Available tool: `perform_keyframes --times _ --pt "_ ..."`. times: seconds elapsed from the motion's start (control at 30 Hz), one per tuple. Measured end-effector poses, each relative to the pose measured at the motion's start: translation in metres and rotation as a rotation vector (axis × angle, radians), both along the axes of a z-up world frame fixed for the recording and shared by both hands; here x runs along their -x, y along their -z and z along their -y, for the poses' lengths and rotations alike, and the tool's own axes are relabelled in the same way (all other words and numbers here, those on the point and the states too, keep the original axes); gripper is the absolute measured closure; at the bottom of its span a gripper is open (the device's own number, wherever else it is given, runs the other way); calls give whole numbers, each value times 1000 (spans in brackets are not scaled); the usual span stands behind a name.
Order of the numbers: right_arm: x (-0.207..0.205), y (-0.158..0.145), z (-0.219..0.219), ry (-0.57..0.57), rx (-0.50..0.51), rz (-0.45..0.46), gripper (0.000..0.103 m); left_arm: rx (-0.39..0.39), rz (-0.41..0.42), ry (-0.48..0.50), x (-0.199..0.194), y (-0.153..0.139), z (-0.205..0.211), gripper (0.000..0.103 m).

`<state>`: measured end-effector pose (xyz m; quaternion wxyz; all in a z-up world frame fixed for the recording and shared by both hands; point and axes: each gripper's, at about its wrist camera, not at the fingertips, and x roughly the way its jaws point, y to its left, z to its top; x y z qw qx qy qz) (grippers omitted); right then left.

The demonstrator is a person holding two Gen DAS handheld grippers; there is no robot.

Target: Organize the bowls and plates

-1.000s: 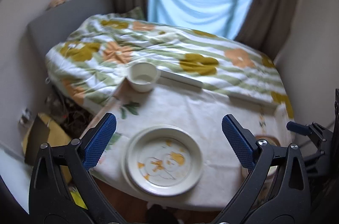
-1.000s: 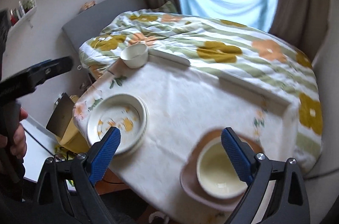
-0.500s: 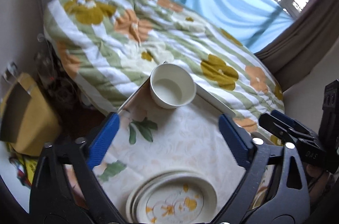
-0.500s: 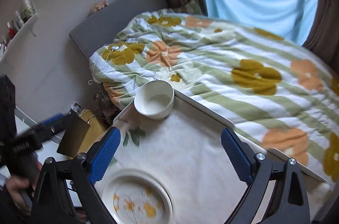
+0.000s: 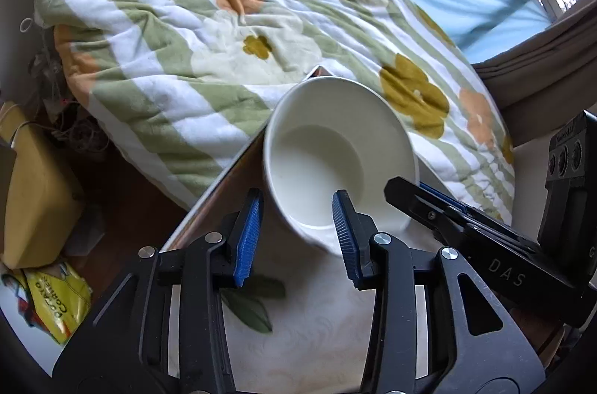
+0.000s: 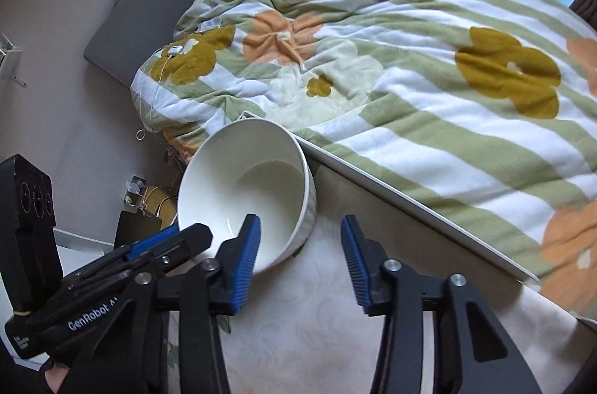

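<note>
A plain white bowl (image 5: 317, 166) (image 6: 242, 185) stands at the far corner of the table (image 5: 306, 330), near its edge. My left gripper (image 5: 297, 198) straddles the bowl's near rim. One blue pad (image 5: 248, 237) sits outside the wall, the other hangs inside the bowl. Its jaws are closing, and a gap to the wall still shows. My right gripper (image 6: 300, 218) straddles the rim beside it, with its left pad (image 6: 246, 244) inside the bowl. Its jaws are closing too and do not press on the wall. Each gripper also shows in the other's view: right gripper (image 5: 399, 188), left gripper (image 6: 194, 233).
A bed with a green-striped flowered quilt (image 5: 231, 32) (image 6: 410, 65) lies just beyond the table's far edge. On the floor at the left are a yellow box (image 5: 33, 203) and a snack bag (image 5: 56, 300). A gloved hand (image 6: 56, 375) holds the left gripper.
Both grippers have come forward and down onto the white bowl, and their jaws have narrowed around its rim. The flowered plate has dropped out of both views.
</note>
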<state>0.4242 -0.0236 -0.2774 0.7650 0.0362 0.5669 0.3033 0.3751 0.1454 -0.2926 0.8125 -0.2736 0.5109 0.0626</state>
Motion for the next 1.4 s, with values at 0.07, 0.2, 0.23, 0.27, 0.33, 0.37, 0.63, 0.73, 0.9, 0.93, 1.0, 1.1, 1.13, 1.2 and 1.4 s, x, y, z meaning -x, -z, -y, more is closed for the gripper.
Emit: perform_keyframes --times 0.07,0.2,0.23,0.27,0.33,0.37,0.63,0.73,0.9,0.93,1.0,1.1,1.13,1.2,1.4 --pt "-5 5 -5 -5 -5 -7 69 -15 -10 -4 -5 6 -2 80" --pt "-10 11 -13 -11 -7 -5 80 -20 -12 -4 -7 11 -6 84" --pt "-12 12 -13 -6 0 -1 83 -26 -11 -3 -8 13 -6 84" --pt "-12 13 -13 -3 6 1 87 -35 -10 -1 -9 14 -5 84" --pt "-12 13 -11 2 7 4 88 -47 -10 2 -9 14 -3 84" --pt "-13 14 -11 2 5 4 88 -52 -9 1 -9 13 -2 84" --pt "-8 5 -9 6 -5 31 88 -103 16 29 -2 -4 7 84" --pt "-2 -6 -6 7 -10 52 88 -117 39 36 5 -19 12 84" --pt "18 -30 6 14 -25 91 88 -145 82 59 24 -51 28 84" --pt "23 -36 10 18 -30 99 88 -150 94 65 31 -59 34 84" --pt "36 -48 20 29 -33 115 88 -157 112 78 41 -71 45 84" --pt "58 -65 41 52 -20 136 88 -170 131 106 61 -90 70 84" --pt "67 -71 49 62 -22 141 88 -170 137 114 67 -95 78 84" --pt "85 -82 70 84 -27 154 88 -163 153 135 86 -108 99 84" --pt "146 -110 145 177 -24 190 88 -157 168 235 137 -129 177 84"
